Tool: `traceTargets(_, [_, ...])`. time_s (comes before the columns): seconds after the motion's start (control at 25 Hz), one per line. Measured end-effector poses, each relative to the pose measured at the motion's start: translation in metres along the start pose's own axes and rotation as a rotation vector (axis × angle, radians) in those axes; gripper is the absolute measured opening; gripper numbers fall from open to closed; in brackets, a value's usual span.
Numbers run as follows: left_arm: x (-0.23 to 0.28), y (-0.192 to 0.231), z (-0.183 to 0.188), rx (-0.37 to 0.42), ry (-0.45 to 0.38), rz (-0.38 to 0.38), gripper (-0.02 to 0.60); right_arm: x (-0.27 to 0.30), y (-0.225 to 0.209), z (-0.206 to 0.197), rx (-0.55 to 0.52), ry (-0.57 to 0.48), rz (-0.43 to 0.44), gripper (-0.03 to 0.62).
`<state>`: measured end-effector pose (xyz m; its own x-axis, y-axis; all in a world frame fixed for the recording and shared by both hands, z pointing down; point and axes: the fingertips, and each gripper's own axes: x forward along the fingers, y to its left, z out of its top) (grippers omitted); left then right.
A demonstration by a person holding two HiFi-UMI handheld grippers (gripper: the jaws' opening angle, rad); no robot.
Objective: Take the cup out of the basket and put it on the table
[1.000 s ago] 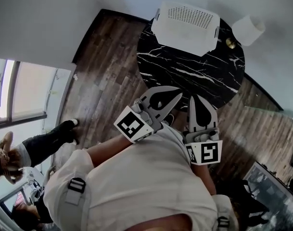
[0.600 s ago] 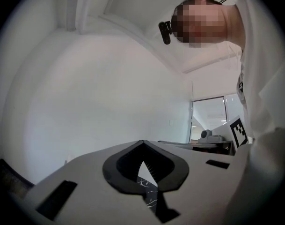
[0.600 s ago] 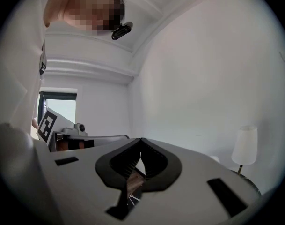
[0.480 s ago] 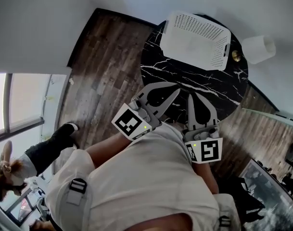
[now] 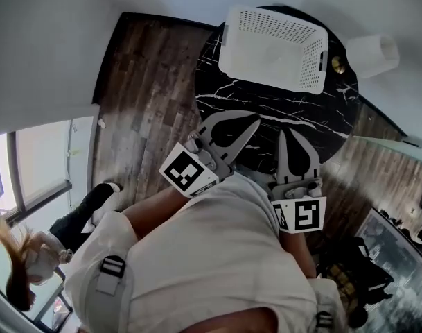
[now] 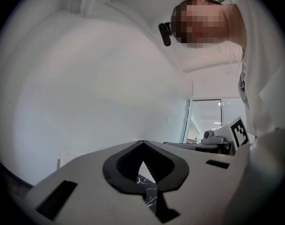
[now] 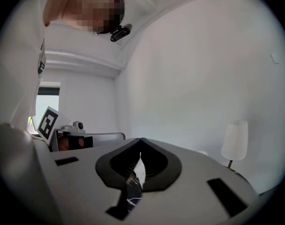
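Both tools are out in front of the person in the white shirt point(image 5: 211, 262), side by side, poking over the near edge of the round black marble table with white veins point(image 5: 280, 113). The left gripper point(image 5: 254, 121) has its grey jaws pressed together at the tips, with nothing between them. Its own view shows only a sliver of marble through the dark padded opening behind the tips. The right gripper point(image 5: 288, 133) is just the same: jaws closed tip to tip and empty, with a strip of the tabletop showing through the gap. The black-and-white marker cubes sit at the back of each tool, the left one point(image 5: 190, 174) tilted, the right one point(image 5: 301, 216) facing up.

Across the table, at its far side, stands the white perforated plastic basket point(image 5: 280, 30), well apart from both sets of tips. As for the cup, I cannot make it out in any view. Beside the basket's right end there is a small brass lamp base point(image 5: 337, 64) with a white shade point(image 5: 373, 50). A dark wooden plank floor point(image 5: 148, 96) runs around the table.
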<state>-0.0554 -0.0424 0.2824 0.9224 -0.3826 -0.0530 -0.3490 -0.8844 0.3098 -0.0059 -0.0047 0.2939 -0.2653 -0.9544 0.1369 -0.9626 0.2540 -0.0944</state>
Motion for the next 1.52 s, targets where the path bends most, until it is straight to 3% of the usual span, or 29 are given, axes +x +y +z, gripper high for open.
traceTargets(0.64, [0.049, -0.017, 0.004, 0.043, 0.011, 0.012, 0.006, -0.006, -0.05, 0.015, -0.037, -0.039, 0.027, 0.008])
traceTargets(1.52, [0.068, 0.1, -0.061, -0.027, 0.279, 0.072, 0.006, 0.105, -0.066, -0.063, -0.2, 0.313, 0.194, 0.012])
